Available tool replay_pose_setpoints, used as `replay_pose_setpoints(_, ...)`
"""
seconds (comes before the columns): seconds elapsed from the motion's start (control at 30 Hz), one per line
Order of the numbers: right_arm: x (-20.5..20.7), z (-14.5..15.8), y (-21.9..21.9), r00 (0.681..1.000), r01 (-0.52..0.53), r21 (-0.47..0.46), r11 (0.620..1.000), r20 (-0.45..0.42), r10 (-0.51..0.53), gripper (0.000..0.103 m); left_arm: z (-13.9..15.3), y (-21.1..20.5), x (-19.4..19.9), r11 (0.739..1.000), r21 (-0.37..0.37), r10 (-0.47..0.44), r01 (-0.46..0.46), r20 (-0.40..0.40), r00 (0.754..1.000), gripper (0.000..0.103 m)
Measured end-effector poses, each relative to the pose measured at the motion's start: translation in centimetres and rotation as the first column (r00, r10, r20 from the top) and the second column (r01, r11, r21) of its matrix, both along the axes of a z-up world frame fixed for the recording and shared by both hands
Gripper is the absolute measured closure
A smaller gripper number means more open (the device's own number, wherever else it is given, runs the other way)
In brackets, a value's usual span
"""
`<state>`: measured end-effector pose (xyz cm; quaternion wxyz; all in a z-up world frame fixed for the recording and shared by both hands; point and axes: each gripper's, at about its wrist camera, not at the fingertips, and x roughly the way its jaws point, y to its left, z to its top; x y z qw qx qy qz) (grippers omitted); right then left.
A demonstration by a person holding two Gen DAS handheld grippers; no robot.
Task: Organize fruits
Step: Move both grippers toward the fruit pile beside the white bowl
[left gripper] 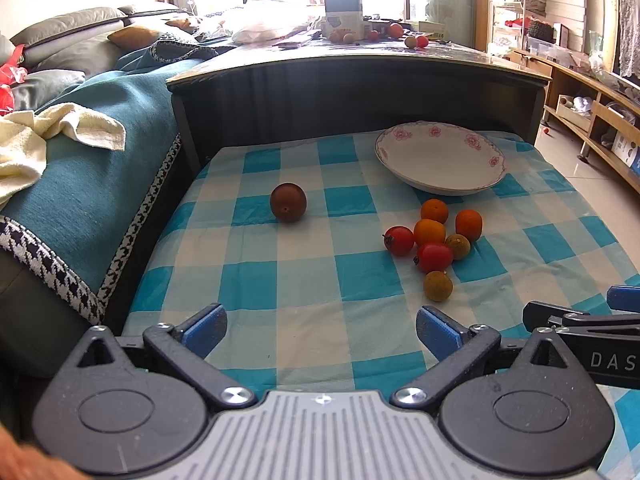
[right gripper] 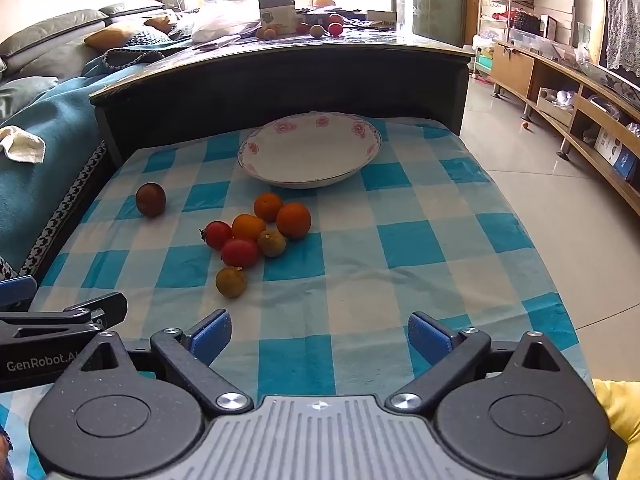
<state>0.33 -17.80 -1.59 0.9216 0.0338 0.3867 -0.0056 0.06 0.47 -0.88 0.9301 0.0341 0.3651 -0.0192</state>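
A white plate with pink flowers [left gripper: 440,160] [right gripper: 310,150] sits empty at the back of the blue checked cloth. In front of it lies a cluster of small fruits: oranges [left gripper: 469,224] [right gripper: 293,220], red tomatoes [left gripper: 434,257] [right gripper: 239,253] and brownish-yellow fruits [left gripper: 438,286] [right gripper: 231,281]. A dark brown round fruit [left gripper: 288,202] [right gripper: 151,199] lies apart to the left. My left gripper [left gripper: 320,330] is open and empty near the cloth's front. My right gripper [right gripper: 319,336] is open and empty beside it, short of the cluster.
A dark raised headboard-like panel [left gripper: 360,92] stands behind the plate, with a cluttered table beyond. A sofa with a teal cover and a cream towel [left gripper: 40,140] is at the left. Tiled floor and a low wooden shelf unit [right gripper: 580,104] are at the right.
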Motion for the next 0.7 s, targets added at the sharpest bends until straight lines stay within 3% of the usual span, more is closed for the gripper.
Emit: replay_pose_setpoints(0.7,1.8,-0.7,2.0,0.998,-0.058,0.028,0.998,-0.027,0.058,0.025,-0.6,2.2,0.9,0.998,-0.032,0.044,-0.045,-0.017,0.999,0.000)
